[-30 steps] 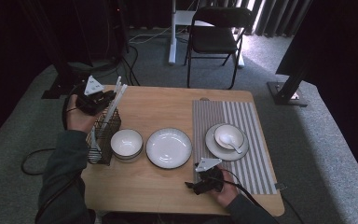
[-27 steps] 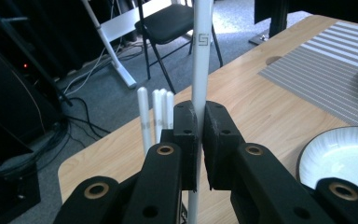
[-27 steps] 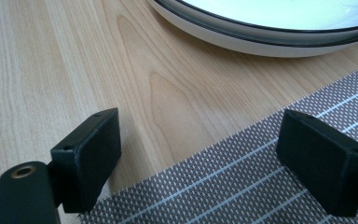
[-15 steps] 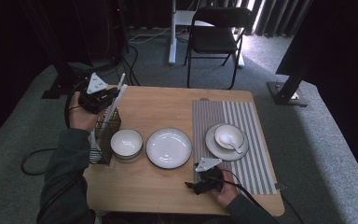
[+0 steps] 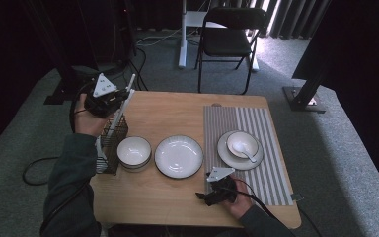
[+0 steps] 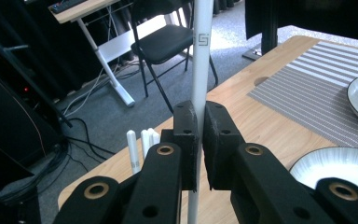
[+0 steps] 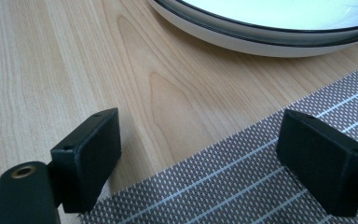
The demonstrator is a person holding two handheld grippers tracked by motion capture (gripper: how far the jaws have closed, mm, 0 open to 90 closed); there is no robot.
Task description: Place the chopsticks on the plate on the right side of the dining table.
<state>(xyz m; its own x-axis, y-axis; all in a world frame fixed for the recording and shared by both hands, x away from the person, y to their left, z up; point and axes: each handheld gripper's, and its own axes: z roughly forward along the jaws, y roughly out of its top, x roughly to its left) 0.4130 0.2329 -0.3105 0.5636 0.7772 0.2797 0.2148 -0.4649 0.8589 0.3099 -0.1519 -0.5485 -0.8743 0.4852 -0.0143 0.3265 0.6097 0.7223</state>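
left gripper (image 6: 199,140) clamps a white chopstick (image 6: 200,56).

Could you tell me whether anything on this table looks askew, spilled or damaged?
Nothing stands out. The bowl, the plate and the spoon in its small dish on the striped placemat sit level and whole, with no spill. The white chopstick clamped in the left gripper is tilted above the wire holder, simply because it is being held.

Bare table (image 5: 168,116) behind the bowl (image 5: 133,152) and plate (image 5: 179,156) is passable; the wire rack (image 5: 112,140) blocks the left edge.
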